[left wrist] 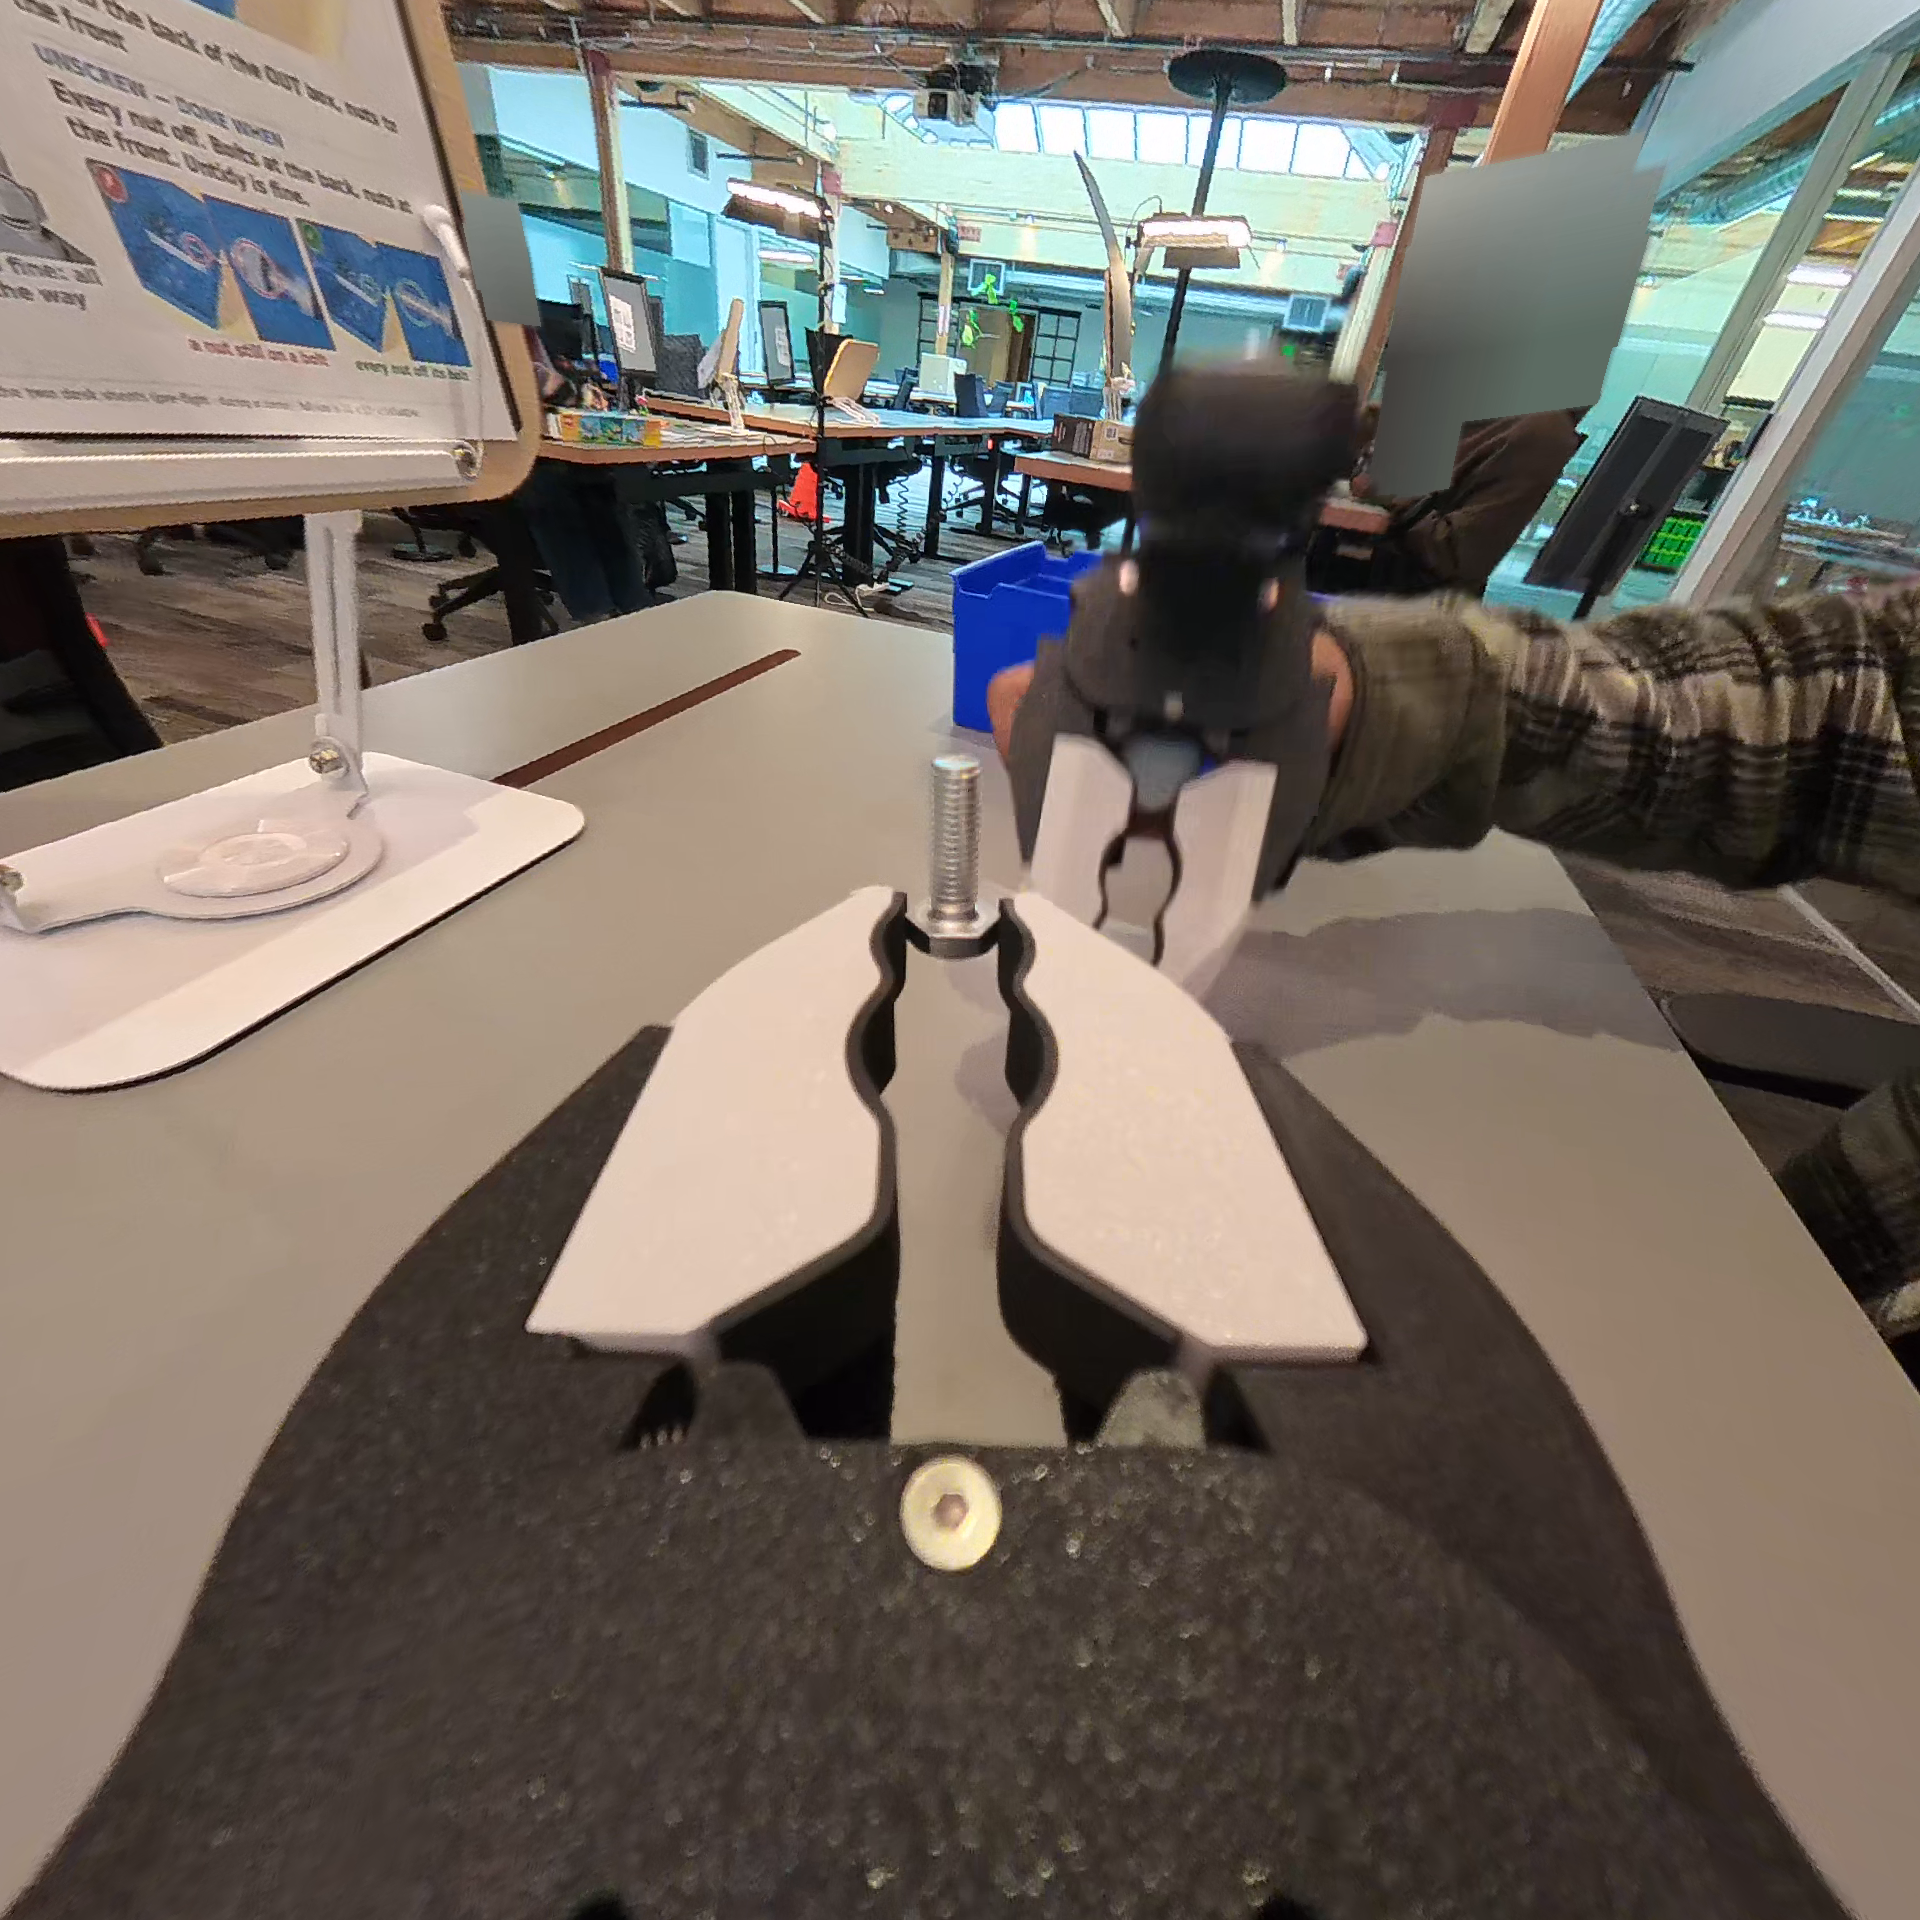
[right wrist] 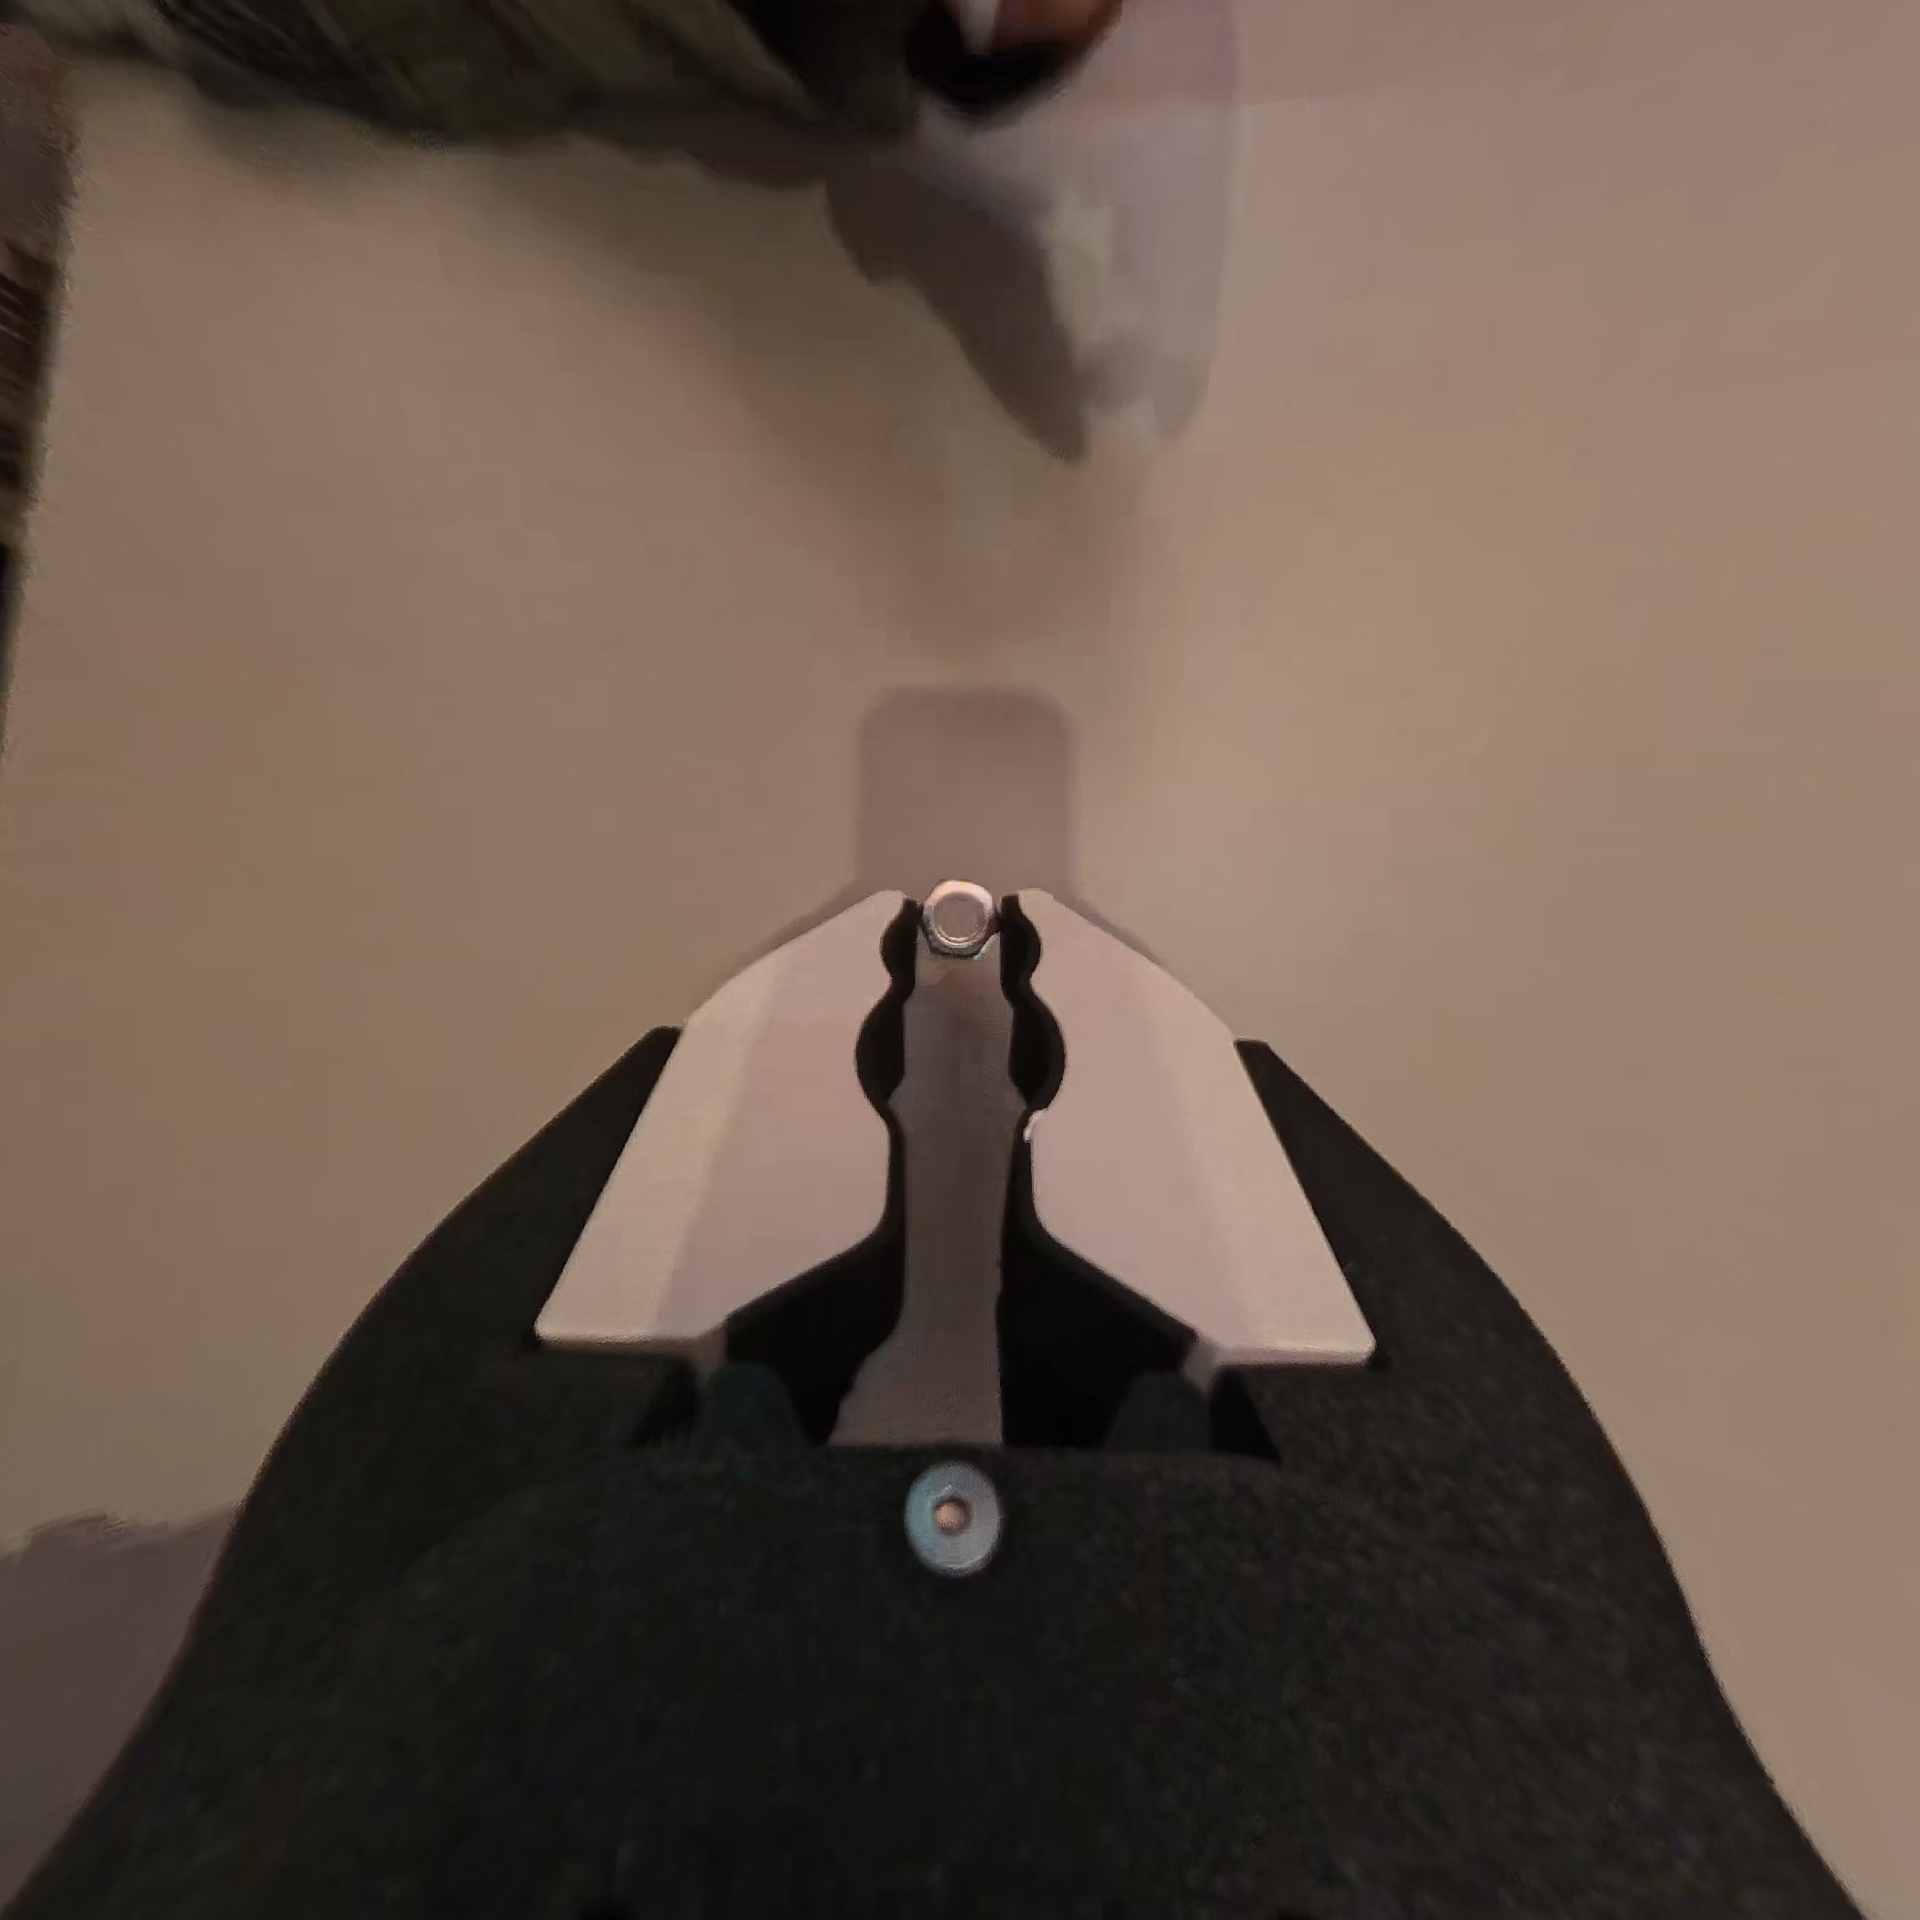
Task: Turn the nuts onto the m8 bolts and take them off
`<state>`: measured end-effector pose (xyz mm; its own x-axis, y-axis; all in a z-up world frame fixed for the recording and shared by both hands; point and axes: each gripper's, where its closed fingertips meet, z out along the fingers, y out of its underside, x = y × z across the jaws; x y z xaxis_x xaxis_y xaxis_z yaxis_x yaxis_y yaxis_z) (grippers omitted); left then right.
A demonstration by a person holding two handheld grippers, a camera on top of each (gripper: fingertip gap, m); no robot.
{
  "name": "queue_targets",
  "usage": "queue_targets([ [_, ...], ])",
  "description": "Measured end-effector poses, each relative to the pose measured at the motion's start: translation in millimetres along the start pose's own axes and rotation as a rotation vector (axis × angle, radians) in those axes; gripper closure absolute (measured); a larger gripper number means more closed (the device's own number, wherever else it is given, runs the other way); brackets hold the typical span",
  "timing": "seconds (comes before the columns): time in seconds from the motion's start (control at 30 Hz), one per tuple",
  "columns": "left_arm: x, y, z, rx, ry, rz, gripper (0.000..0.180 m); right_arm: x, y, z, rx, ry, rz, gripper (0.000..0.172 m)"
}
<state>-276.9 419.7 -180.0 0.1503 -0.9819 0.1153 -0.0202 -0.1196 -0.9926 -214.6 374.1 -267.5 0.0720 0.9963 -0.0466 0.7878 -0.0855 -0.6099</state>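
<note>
Left wrist view: left tool clamps the bolt by its hex head, shank upright above the counter. Right tool pinches a nut by its flats. Both parts look rigid, smooth steel, small and likely slippery.

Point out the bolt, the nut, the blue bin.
bolt (left wrist: 954,831): left wrist view, threaded shank.
nut (right wrist: 957,923): right wrist view, top face.
blue bin (left wrist: 1003,634): left wrist view, front wall.
</note>
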Motion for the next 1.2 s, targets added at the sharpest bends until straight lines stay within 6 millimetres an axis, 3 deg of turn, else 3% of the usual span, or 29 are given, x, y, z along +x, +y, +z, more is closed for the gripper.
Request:
queue_targets([
  [0.03, 2.9, 1.0, 2.2, -0.004, 0.008, 0.004, 0.165, -0.8, -11.2, -15.4, 0.023, -0.007, -0.015, 0.157],
  [0.13, 14.6, 2.1, 9.7, -0.012, 0.036, 0.025, 0.165, -4.6, -56.2, -61.2, 0.103, -0.038, -0.094, 0.157],
  [0.2, 23.0, 3.0, 14.7, -0.023, 0.049, 0.049, 0.165, -4.6, -81.4, -79.8, 0.111, -0.053, -0.145, 0.157],
  [0.33, 36.8, 5.3, 22.8, -0.039, 0.072, 0.078, 0.165, 0.6, -105.1, -82.4, 0.042, -0.076, -0.216, 0.157],
  [0.73, 43.2, 0.6, 24.3, -0.024, 0.065, 0.108, 0.164, -6.4, -112.7, -64.6, -0.088, -0.141, -0.273, 0.157],
  [1.2, 43.6, 0.1, 25.0, -0.037, 0.026, 0.154, 0.165, -8.2, -113.8, -61.5, -0.133, -0.153, -0.267, 0.157],
])
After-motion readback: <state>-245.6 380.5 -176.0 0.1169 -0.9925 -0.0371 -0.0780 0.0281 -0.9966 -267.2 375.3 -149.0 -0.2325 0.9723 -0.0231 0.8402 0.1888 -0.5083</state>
